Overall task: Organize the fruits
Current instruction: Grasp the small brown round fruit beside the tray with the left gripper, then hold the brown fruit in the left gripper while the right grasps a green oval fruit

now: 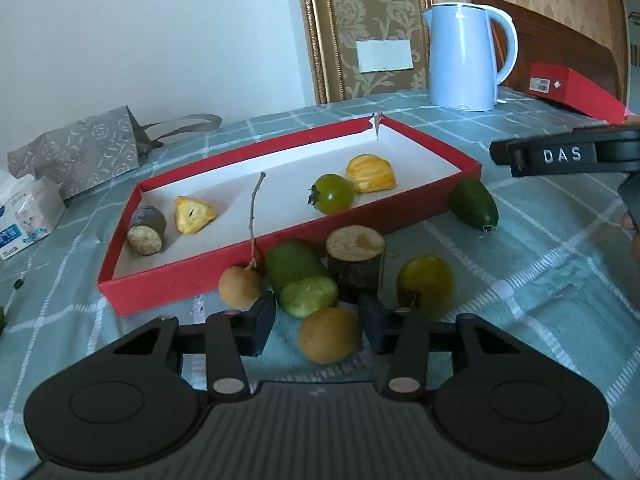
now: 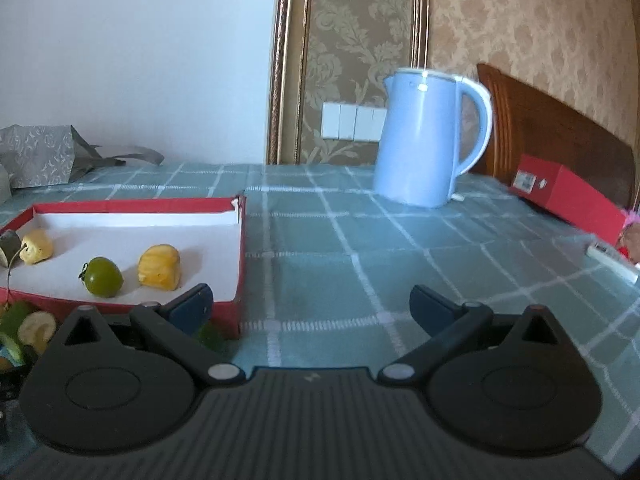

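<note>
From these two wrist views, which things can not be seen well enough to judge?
- Left view: the white packet is cut by the left edge; its print is too small.
- Left view: the right gripper shows only partly at the right edge; its jaws are out of frame.
- Right view: the small cucumber is mostly behind the gripper finger.
- Right view: fruits at the lower left are cut off.

The left gripper (image 1: 318, 322) hovers with jaws apart around a brown longan (image 1: 330, 335) on the checked tablecloth (image 1: 540, 280). Just beyond lie a cut cucumber piece (image 1: 301, 279), a stemmed longan (image 1: 240, 286) and a yellow-green tomato (image 1: 426, 285), beside a red tray (image 1: 256, 266) holding a green tomato (image 1: 332, 194) and what appear to be jackfruit pieces (image 1: 371, 173).
</note>
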A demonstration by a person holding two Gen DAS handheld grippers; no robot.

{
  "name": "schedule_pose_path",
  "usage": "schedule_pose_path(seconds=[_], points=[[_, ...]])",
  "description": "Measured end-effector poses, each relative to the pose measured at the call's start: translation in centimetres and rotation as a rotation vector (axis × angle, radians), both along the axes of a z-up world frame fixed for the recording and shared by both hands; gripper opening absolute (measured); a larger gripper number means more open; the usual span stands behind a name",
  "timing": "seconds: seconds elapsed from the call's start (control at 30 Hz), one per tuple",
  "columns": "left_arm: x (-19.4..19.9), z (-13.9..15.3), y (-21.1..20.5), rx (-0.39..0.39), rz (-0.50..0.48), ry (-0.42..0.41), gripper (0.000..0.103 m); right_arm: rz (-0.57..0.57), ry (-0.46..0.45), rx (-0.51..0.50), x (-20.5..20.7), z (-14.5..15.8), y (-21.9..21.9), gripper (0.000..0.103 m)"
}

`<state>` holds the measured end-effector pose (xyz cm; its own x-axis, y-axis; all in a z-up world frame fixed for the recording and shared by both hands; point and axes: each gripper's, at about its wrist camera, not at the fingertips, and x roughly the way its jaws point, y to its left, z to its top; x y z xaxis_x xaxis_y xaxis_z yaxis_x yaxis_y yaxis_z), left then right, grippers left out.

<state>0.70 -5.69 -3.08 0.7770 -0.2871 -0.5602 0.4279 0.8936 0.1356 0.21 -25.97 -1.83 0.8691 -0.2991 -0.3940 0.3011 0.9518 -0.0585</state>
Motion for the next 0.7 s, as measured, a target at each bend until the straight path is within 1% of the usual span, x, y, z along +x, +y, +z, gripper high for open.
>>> schedule_pose_path(seconds=[0.07,0.13,0.2,0.23,0.37,0.53,0.7], points=[[0.1,0.0,0.2,-0.016,-0.001,0.011,0.045,0.023,0.029,0.030,0.3,-0.2,-0.2,0.103],[0.1,0.0,0.4,-0.020,0.002,0.013,0.041,0.028,0.054,0.047,0.6,-0.4,-0.3,0.103],[-0.2,0.0,0.4,-0.008,0.006,0.004,0.032,0.024,0.050,0.037,0.5,-0.3,-0.2,0.103],[-0.4,0.0,0.5,-0.006,0.008,0.002,0.030,0.023,0.040,0.033,0.4,-0.2,-0.1,0.103],[-0.7,0.0,0.7,-0.006,0.008,0.000,0.030,0.021,0.027,0.038,0.2,-0.2,-0.2,0.103],[-0.9,0.1,0.9,-0.013,0.007,-0.003,0.030,0.041,0.059,0.067,0.6,-0.5,-0.4,0.103],[-1.7,0.3,0.9,-0.008,-0.016,-0.026,0.031,0.038,0.069,0.037,0.7,-0.6,0.0,0.103]])
